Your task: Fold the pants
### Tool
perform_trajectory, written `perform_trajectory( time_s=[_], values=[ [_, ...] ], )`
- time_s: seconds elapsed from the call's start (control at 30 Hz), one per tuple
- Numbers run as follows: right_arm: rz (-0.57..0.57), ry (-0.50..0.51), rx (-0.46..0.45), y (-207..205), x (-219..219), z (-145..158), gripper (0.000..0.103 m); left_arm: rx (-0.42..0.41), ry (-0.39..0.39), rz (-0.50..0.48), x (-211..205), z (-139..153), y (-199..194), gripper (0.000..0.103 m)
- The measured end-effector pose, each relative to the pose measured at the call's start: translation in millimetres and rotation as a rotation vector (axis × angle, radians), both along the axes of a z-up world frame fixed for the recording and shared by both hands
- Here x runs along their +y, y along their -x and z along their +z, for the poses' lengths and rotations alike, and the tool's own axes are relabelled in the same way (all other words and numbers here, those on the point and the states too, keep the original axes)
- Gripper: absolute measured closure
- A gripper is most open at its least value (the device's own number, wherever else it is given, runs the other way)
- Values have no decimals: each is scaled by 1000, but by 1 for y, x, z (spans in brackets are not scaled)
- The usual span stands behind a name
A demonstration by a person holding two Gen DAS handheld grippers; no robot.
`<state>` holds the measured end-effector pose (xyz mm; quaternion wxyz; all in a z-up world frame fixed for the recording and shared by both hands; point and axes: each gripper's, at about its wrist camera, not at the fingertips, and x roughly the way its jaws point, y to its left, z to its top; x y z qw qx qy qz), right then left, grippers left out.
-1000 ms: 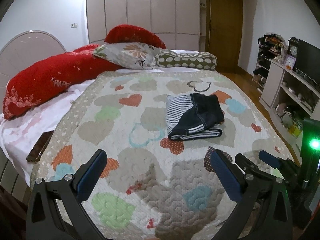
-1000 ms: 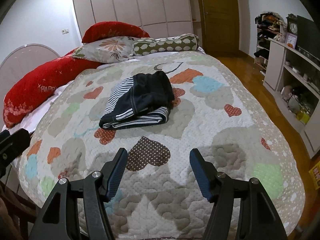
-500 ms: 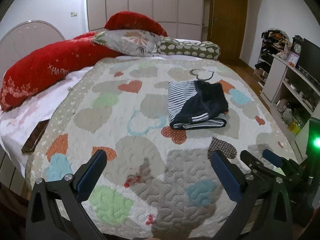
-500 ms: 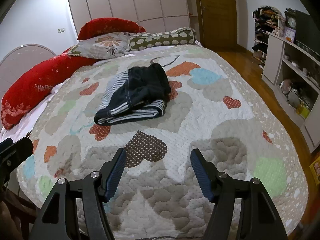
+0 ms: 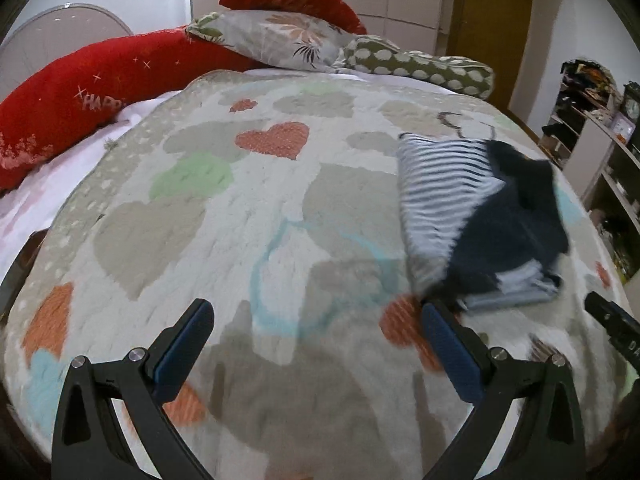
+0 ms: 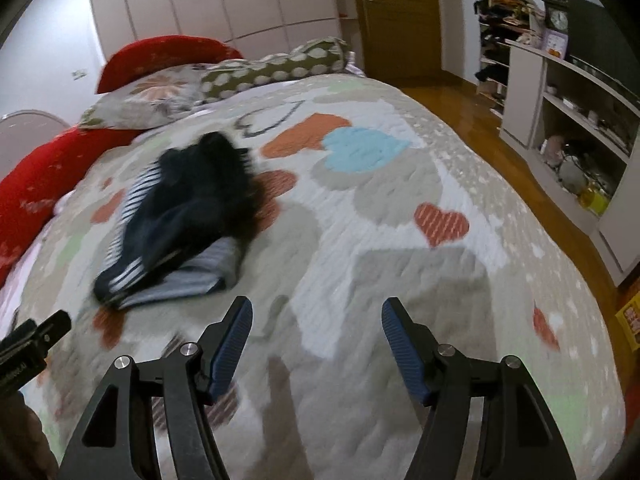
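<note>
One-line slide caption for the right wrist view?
Open right hand-held gripper above the heart quilt, folded pants lying ahead-left.

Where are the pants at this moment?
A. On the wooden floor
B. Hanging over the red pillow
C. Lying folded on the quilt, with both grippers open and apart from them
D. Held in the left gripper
C: the pants lie folded on the quilt, while the left gripper and right gripper are open and empty.
</note>
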<state>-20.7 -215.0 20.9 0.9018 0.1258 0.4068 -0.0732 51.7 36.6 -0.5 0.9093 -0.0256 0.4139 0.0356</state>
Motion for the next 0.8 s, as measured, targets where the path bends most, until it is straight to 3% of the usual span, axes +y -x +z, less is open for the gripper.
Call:
perform_trajectory(
  time_s=[0.1,0.23,0.37,0.47,0.8],
  values=[
    [-22,27,18,-22,-11,-10,32,20,-32,13,3,-12,-25,0],
    [-27,47,40,-43,-15,-17,26,89,33,61,16,-29,-46,0],
    [-5,99,70,-57,-7,-22,14,76,-8,70,10,-31,-46,0],
    [-5,147,88,-60,-1,-24,11,64,15,67,13,-32,-44,0],
    [-10,120,97,-60,-7,-28,1,53,15,65,13,-33,-42,0]
  ],
)
